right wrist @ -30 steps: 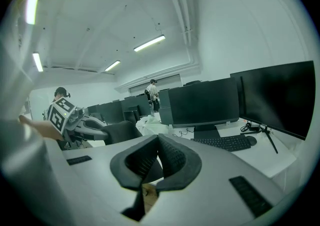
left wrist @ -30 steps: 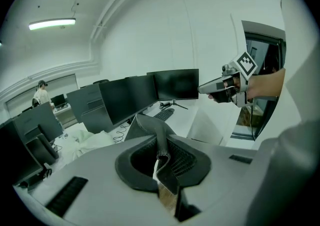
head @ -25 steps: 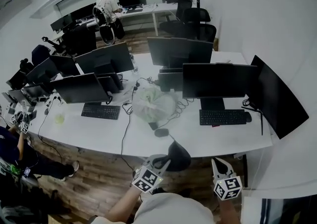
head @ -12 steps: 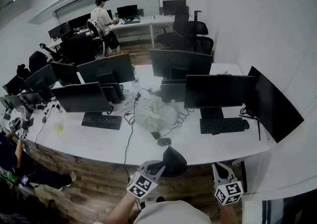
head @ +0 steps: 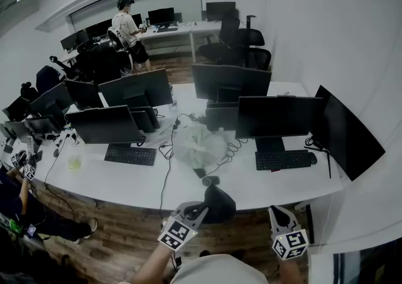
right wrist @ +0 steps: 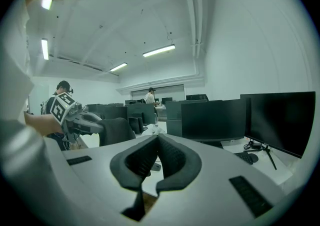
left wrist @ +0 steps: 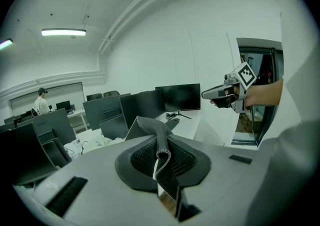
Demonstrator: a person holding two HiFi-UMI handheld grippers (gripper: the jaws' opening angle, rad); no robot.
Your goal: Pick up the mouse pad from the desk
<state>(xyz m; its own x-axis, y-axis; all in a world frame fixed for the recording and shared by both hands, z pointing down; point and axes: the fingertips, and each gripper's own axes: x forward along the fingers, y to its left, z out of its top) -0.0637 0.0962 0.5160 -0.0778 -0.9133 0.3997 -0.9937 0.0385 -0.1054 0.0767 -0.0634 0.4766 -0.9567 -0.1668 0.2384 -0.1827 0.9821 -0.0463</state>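
Observation:
The mouse pad (head: pixel 218 203) is a dark, floppy sheet that hangs curled over the desk's front edge (head: pixel 276 191). My left gripper (head: pixel 196 210) is shut on one edge of it. In the left gripper view the folded pad edge (left wrist: pixel 159 140) stands up between the closed jaws of that gripper (left wrist: pixel 161 159). My right gripper (head: pixel 281 212) is held to the right of the pad, apart from it. Its jaws (right wrist: pixel 157 142) meet at the tips with nothing between them. The right gripper view also shows the left gripper (right wrist: pixel 82 121) with the pad (right wrist: pixel 118 130).
On the white desk near the pad lie a black mouse (head: pixel 210 180), a keyboard (head: pixel 284 159) and a crumpled plastic bag (head: pixel 198 141). Several dark monitors (head: pixel 279 117) stand behind them. Wood floor lies below the desk edge. A person (head: pixel 129 31) stands at a far desk.
Both grippers have risen a little, the pad still in the left one. The view has shifted slightly. The person at the far desk has stepped left.

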